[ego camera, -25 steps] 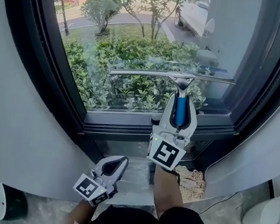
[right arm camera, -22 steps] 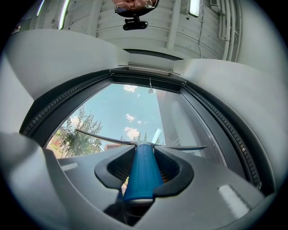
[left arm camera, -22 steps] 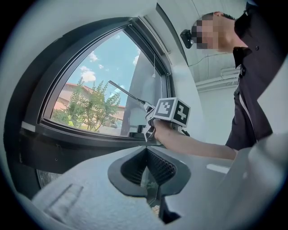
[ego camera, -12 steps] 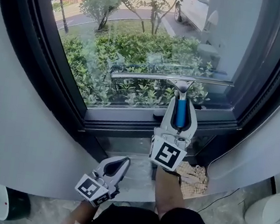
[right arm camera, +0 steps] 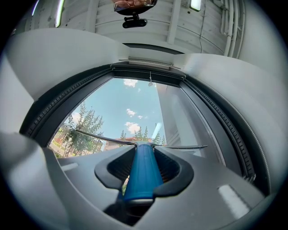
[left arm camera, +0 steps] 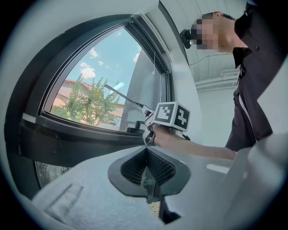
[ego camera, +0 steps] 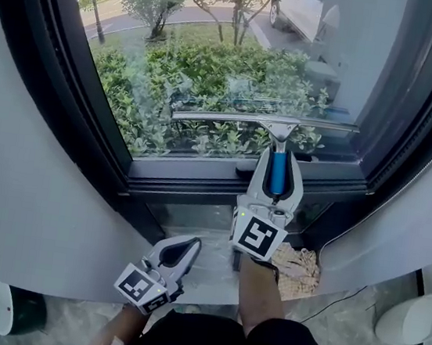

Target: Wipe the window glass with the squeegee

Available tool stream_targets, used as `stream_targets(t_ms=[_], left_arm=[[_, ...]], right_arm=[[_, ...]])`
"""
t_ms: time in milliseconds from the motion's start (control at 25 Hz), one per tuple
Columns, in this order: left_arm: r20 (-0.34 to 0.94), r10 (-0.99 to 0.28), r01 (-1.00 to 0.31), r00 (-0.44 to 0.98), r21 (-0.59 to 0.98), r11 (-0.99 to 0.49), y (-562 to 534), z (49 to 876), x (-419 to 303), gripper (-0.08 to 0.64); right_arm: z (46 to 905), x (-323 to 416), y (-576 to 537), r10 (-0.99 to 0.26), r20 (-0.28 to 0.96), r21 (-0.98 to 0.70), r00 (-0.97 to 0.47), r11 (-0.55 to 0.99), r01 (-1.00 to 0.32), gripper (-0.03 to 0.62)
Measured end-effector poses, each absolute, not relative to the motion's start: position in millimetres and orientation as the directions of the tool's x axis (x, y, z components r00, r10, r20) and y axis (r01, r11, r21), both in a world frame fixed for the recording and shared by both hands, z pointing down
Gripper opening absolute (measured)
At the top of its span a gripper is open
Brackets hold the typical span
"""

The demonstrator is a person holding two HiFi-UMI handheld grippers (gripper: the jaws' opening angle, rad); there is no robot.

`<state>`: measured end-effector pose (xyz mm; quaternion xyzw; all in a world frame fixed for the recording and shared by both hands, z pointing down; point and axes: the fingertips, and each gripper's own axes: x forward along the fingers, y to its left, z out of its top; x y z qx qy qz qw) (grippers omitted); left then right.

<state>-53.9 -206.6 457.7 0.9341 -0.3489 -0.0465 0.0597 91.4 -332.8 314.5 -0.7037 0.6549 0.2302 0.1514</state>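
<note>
Right gripper view is showing your right gripper (right arm camera: pixel 144 152) jaws clamping the squeegee (right arm camera: pixel 143 177) by its blue handle, with the blade sitting low on the window glass (right arm camera: pixel 128 110). You're risking bumping the dark bottom frame (ego camera: pixel 199 177), probably leaving a streak there. Left gripper (ego camera: pixel 185 244) is hanging low by the white wall (ego camera: pixel 31 199), jaws together on nothing.

below the squeegee (ego camera: pixel 266 121), the right gripper (ego camera: pixel 279 162) hides part of a rag (ego camera: pixel 299 269); above it, 1 car (ego camera: pixel 297 11) is cut off.
</note>
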Motion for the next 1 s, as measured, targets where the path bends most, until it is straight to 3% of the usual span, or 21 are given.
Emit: stream_targets(t_ms=[1000], left_arm=[[-0.054,-0.641,-0.629,0.766,0.146,-0.764,-203.1,460.4,-51.8,0.002]], right_arm=[[345.8,88.7,-330.9,-0.902,-0.43,0.093,0.031,-0.079,-0.993,0.133]])
